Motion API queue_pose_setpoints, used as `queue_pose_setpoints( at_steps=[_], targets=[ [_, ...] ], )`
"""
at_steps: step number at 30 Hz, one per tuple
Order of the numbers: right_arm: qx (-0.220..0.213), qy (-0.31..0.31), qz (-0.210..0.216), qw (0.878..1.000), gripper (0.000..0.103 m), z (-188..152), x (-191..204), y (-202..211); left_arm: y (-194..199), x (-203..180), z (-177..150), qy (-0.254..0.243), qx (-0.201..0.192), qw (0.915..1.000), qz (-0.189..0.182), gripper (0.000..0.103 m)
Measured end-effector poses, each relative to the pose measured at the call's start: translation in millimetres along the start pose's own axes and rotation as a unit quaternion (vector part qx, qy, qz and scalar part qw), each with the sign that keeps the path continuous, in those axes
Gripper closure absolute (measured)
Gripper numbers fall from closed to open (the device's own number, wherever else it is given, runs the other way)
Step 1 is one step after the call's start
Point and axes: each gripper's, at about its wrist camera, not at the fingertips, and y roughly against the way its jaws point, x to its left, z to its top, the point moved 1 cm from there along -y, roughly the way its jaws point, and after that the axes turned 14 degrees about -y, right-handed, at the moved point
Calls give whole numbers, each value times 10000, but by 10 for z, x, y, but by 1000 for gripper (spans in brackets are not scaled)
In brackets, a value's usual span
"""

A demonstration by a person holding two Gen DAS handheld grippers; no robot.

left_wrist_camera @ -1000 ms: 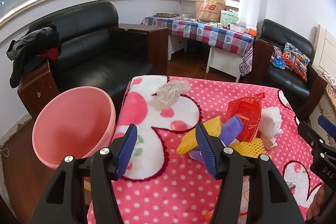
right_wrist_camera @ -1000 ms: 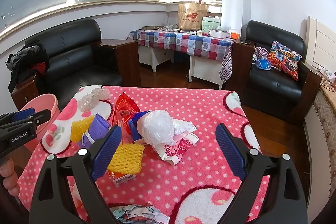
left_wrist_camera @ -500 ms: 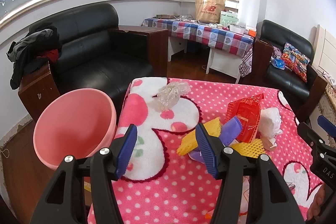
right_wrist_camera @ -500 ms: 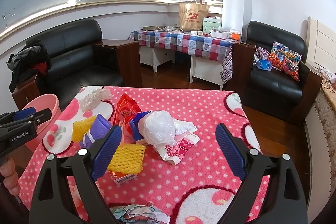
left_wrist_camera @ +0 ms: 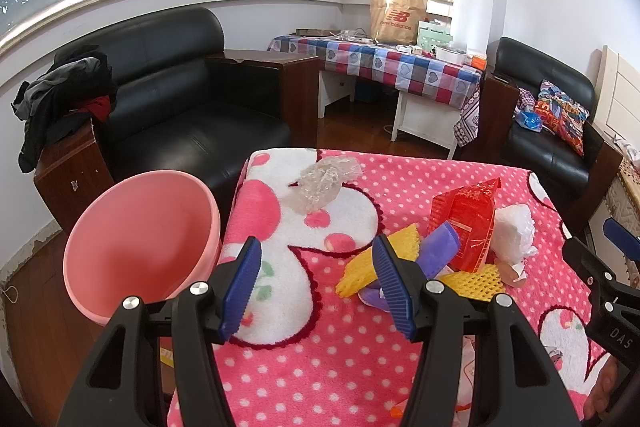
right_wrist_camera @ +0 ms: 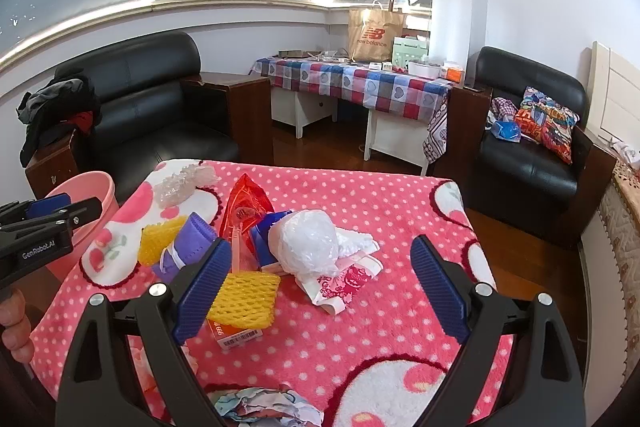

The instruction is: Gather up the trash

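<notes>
Little has shifted over the last second: both grippers have drifted only slightly toward the near edge of the pink polka-dot blanket [right_wrist_camera: 400,211], and the trash lies where it did. The left gripper [left_wrist_camera: 316,283] hovers with its blue-padded jaws spread and empty, above the blanket's white patch at the near left. Just left of the blanket stands the round pink plastic bin [left_wrist_camera: 136,247], its mouth tilted toward the camera. The right gripper [right_wrist_camera: 320,287] is also spread wide and holds nothing, over the pile in the middle of the blanket. That pile holds a red plastic wrapper [right_wrist_camera: 244,211] standing up, a white crumpled plastic bag [right_wrist_camera: 308,243] to its right, a purple folded strip [right_wrist_camera: 188,243] and yellow foam netting [right_wrist_camera: 244,301] nearer. A crumpled clear plastic wrapper [left_wrist_camera: 324,181] lies apart at the far left. Crumpled printed paper [right_wrist_camera: 264,407] sits at the near edge.
</notes>
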Motion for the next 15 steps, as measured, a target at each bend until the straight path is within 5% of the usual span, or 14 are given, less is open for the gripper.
queue_pose_setpoints(
  at_steps=[15],
  targets=[
    [15,-36,1,10000,12,-2,-2,1,19,-15,7,-22,-20,10000,-4,45]
  ],
)
